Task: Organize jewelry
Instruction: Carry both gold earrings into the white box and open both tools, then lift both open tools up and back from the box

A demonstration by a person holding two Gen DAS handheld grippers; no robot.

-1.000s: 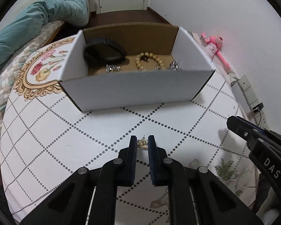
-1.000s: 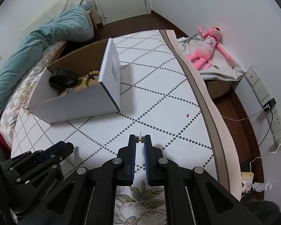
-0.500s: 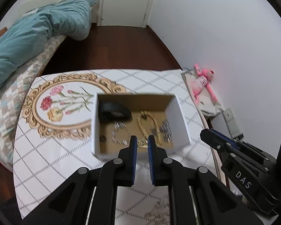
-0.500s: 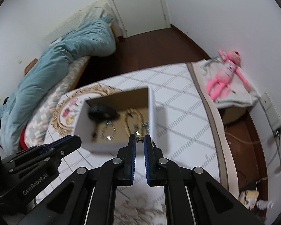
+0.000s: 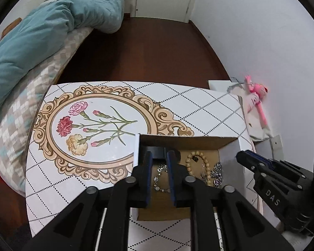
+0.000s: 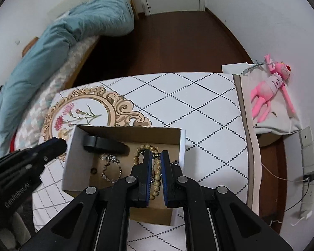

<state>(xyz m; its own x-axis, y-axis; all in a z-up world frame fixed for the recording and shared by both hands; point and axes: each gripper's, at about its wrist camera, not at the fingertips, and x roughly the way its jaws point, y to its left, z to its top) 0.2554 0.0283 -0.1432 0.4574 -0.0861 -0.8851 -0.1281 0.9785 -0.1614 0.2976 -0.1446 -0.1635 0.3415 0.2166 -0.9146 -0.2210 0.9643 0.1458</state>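
A white cardboard box (image 6: 73,159) with a brown inside holds a black band (image 6: 103,144), a wooden bead bracelet (image 6: 157,177), a silver chain bracelet (image 6: 111,169) and more silver jewelry (image 5: 216,172). My right gripper (image 6: 156,155) is above the box and shut on a small gold earring (image 6: 156,154). My left gripper (image 5: 159,156) is above the box's left part, its fingers slightly apart with nothing between them. The box also shows in the left wrist view (image 5: 229,152).
The box stands on a table (image 6: 198,108) with a dotted diamond cloth and a floral oval print (image 5: 90,125). A bed with a teal duvet (image 5: 41,31) is to the left. A pink plush toy (image 6: 270,92) lies to the right, by the wall.
Both grippers rose from the table and moved over the box. The left gripper has opened and its small gold piece is gone from between its fingers. The right still holds its earring.
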